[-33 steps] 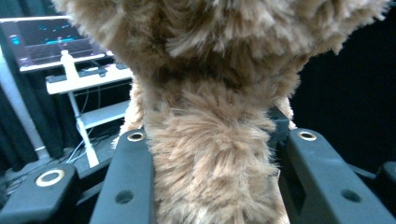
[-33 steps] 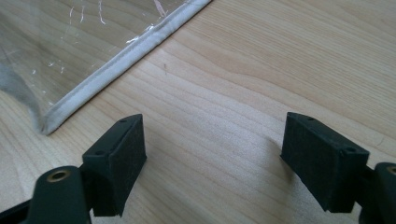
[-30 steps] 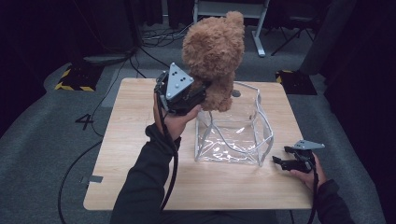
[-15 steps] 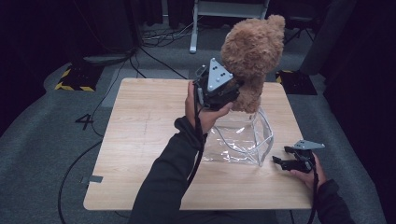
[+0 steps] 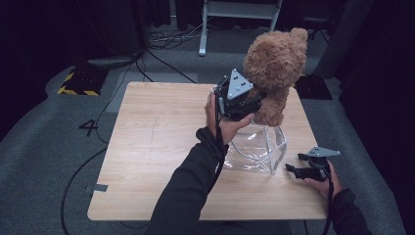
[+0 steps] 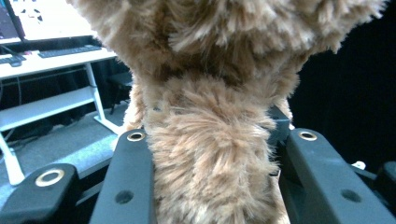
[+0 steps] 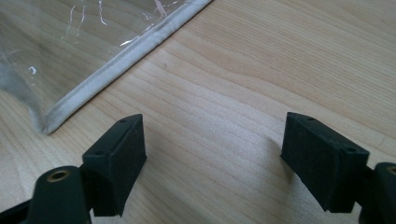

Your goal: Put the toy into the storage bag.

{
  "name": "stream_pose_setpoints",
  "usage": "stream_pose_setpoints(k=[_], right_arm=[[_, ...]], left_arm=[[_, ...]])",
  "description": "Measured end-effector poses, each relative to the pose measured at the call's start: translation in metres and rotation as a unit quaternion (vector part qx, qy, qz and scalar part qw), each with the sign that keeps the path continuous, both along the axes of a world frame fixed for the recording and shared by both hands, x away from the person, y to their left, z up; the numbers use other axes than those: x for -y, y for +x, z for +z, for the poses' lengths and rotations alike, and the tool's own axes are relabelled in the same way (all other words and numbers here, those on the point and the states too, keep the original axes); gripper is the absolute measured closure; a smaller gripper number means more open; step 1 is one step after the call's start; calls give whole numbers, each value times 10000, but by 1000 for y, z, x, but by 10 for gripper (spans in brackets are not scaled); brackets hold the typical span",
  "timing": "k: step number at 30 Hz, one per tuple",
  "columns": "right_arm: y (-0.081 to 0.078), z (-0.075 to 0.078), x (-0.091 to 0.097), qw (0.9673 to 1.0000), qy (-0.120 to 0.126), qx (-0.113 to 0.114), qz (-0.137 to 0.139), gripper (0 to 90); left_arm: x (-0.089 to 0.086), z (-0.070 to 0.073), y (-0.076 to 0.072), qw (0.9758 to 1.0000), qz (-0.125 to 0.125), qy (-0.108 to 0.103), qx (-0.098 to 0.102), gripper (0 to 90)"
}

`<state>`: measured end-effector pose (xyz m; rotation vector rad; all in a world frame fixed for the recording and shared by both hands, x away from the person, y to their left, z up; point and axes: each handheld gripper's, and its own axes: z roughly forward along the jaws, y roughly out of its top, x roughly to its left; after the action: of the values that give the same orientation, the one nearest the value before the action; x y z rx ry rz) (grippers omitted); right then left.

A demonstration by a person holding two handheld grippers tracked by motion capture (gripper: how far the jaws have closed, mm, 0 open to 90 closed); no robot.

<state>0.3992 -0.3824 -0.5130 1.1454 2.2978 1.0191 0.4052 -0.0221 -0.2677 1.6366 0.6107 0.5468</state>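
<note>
High view: left gripper (image 5: pixel 259 98) squeezes the fluffy brown teddy bear (image 5: pixel 274 63) above the clear plastic bag (image 5: pixel 257 144). Right gripper (image 5: pixel 293 170) rests wide, holding nothing. Floppy bag might tip; bear could miss.

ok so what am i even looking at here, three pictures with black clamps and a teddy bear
A person at a wooden table holds a hand-operated two-jaw gripper in each hand; there is no robot arm. The wide picture comes from a fixed camera above the table. The other two come from cameras riding on each gripper, looking along its black jaws. The left gripper is shut on a brown teddy bear, held in the air above a clear plastic bag that stands open on the table. The right gripper is open, low over the table beside the bag's white-edged corner.
</note>
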Motion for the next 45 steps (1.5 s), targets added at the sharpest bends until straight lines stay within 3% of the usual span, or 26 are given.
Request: stream_pose_setpoints(k=[3,7,13,17,20,26,30,35,45], right_arm=[[0,0,0,10000,-1,-1,1,216],[0,0,0,10000,2,2,0,216],[0,0,0,10000,0,2,-1,216],[0,0,0,10000,-2,4,0,216],[0,0,0,10000,-3,2,0,216],[0,0,0,10000,5,-15,-7,216],[0,0,0,10000,5,-7,-7,216],[0,0,0,10000,4,-12,-7,216],[0,0,0,10000,6,-13,-8,216]], left_arm=[[1,-1,-2,9999,132,29,63,602],[6,6,-12,9998,12,73,175,603],[15,-2,-21,9999,-12,98,88,604],[18,-8,-19,9998,42,216,14,604],[18,-17,-11,9992,88,342,-171,604],[16,-44,4,9969,113,479,-618,599],[12,-49,7,9962,-40,410,-766,583],[12,-51,7,9941,-57,721,-807,578],[12,-61,9,9865,-179,1264,-1022,556]])
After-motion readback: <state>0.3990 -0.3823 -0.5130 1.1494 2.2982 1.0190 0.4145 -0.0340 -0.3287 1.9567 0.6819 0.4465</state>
